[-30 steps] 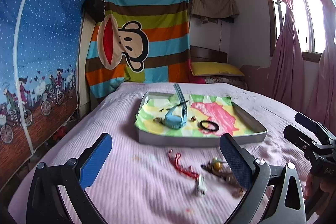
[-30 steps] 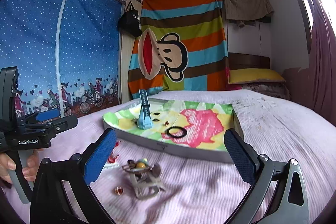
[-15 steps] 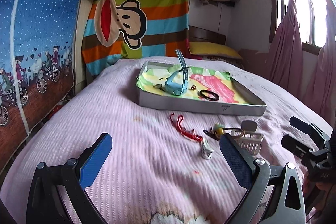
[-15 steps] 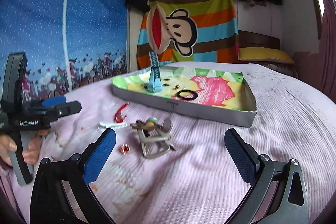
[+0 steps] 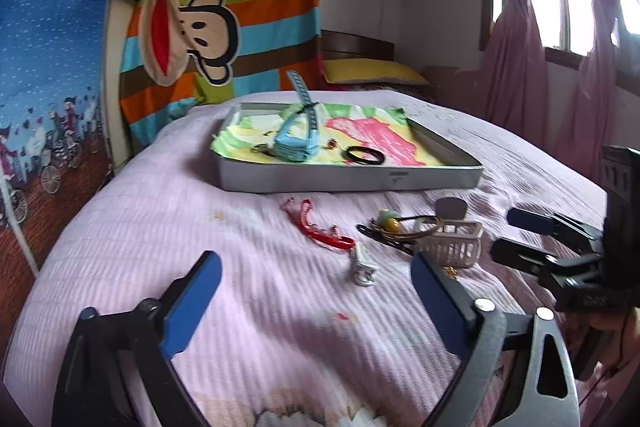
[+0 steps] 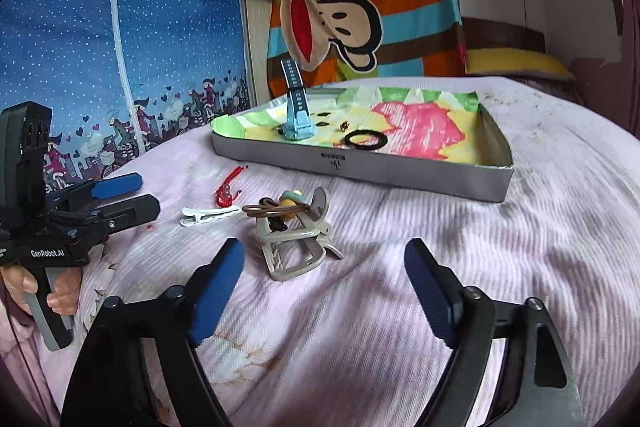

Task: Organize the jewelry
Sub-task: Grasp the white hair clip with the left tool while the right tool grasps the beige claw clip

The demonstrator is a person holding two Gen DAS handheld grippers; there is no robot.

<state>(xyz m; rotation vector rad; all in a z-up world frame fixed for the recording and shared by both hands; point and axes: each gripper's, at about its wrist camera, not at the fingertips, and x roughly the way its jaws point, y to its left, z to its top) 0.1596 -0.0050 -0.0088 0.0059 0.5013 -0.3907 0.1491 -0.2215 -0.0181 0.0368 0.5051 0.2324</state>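
While both tongs, left point(image 5: 312, 305) and right point(image 6: 324, 293), gape wide, empty: hair claw point(image 6: 294, 247) light, stiff; grip frame. Red bracelet point(image 5: 316, 223) limp.

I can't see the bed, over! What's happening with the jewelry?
Both tongs open, empty. Red beaded bracelet, beige claw clip loose outside grey tray. Nothing blocking.

We count one tray point(image 5: 304, 183) on the bed point(image 5: 200, 227), and in it one blue watch point(image 5: 296, 143), one black ring-shaped band point(image 5: 365, 155) and one small gold piece point(image 6: 345, 125). Outside it lie one red cord bracelet point(image 5: 316, 225), one white hair clip point(image 6: 208, 215), one beige claw clip point(image 6: 296, 247) and one brown hair tie point(image 6: 272, 209). We count two tools, left point(image 5: 316, 303) and right point(image 6: 324, 287).
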